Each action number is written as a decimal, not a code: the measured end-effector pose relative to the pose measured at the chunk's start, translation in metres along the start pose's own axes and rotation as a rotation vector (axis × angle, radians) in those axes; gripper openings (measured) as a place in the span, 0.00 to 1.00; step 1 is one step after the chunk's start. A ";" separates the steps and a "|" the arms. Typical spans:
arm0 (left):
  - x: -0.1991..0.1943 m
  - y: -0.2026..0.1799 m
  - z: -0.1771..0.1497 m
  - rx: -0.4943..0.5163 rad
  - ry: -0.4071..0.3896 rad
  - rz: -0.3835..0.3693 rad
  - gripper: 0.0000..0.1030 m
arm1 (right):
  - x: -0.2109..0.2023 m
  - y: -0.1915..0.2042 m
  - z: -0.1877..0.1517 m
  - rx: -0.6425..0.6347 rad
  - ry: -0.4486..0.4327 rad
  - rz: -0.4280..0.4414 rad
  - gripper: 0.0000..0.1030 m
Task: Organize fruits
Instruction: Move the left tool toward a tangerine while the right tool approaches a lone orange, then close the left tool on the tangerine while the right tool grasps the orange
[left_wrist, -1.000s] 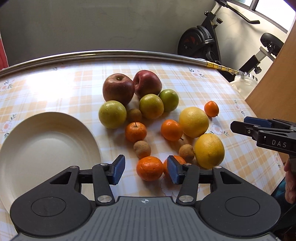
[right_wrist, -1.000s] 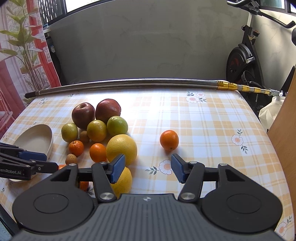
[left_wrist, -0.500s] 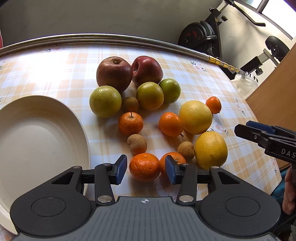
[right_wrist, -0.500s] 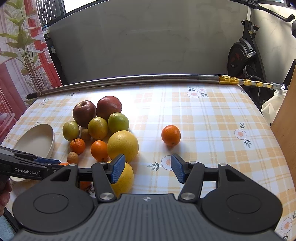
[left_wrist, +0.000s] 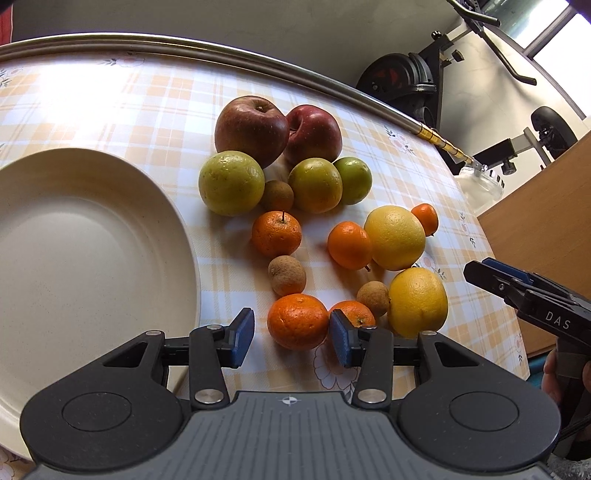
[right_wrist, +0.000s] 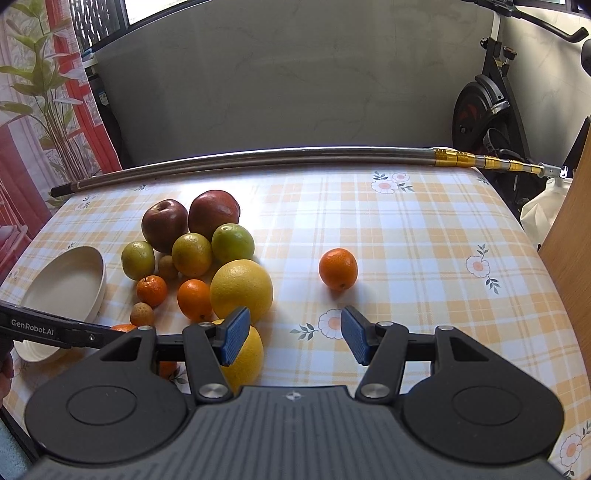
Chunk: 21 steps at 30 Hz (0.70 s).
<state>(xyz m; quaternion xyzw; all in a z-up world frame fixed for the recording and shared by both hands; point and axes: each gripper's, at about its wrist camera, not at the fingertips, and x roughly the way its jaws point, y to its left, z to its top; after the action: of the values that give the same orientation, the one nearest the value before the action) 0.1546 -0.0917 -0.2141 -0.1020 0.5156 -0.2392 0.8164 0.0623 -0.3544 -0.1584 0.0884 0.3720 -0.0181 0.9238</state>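
In the left wrist view, the left tongs (left_wrist: 291, 338) are seen pointing down at the table (left_wrist: 110, 103); their blue pads stand apart and have just been closing a little, with a mandarin (left_wrist: 297, 321) lying between the pad tips, though no pressing contact can be made out; a second mandarin (left_wrist: 352, 313) is partly hidden behind the right-hand pad; a cream plate (left_wrist: 74, 240) lies to the left of the tongs, empty of fruit; ahead of the tongs the remaining fruit is clustered: two small brown fruits (left_wrist: 287, 275), two more mandarins (left_wrist: 276, 233), two yellow citrus (left_wrist: 394, 237), three green citrus (left_wrist: 231, 182) and, farthest off, two red apples (left_wrist: 252, 130); the right tongs (left_wrist: 517, 291) are seen at the right edge, held by a hand (left_wrist: 565, 373).

In the right wrist view, the right tongs (right_wrist: 291, 334) are seen with their pads apart and nothing between them, over bare chequered cloth; a lone mandarin (right_wrist: 338, 268) lies ahead and slightly right of them, well apart from the fruit cluster to the left; a yellow citrus (right_wrist: 245, 356) sits just behind the left-hand pad; the plate (right_wrist: 70, 284) is seen far to the left, with the left tongs (right_wrist: 55, 330) reaching in beside it; a metal pole (right_wrist: 295, 153) lies along the far table edge.
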 end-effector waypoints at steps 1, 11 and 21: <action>0.001 -0.001 0.000 -0.001 0.000 0.000 0.46 | 0.000 0.000 0.000 0.000 0.000 0.000 0.57; 0.004 -0.002 0.000 0.021 -0.014 -0.014 0.39 | 0.001 0.001 0.001 0.000 0.001 0.000 0.57; -0.017 -0.011 -0.004 0.123 -0.085 0.034 0.38 | 0.004 -0.003 0.002 0.006 0.002 -0.003 0.57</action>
<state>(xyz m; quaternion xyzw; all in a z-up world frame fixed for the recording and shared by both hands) 0.1416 -0.0924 -0.1979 -0.0530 0.4666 -0.2520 0.8462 0.0660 -0.3575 -0.1605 0.0905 0.3730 -0.0207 0.9232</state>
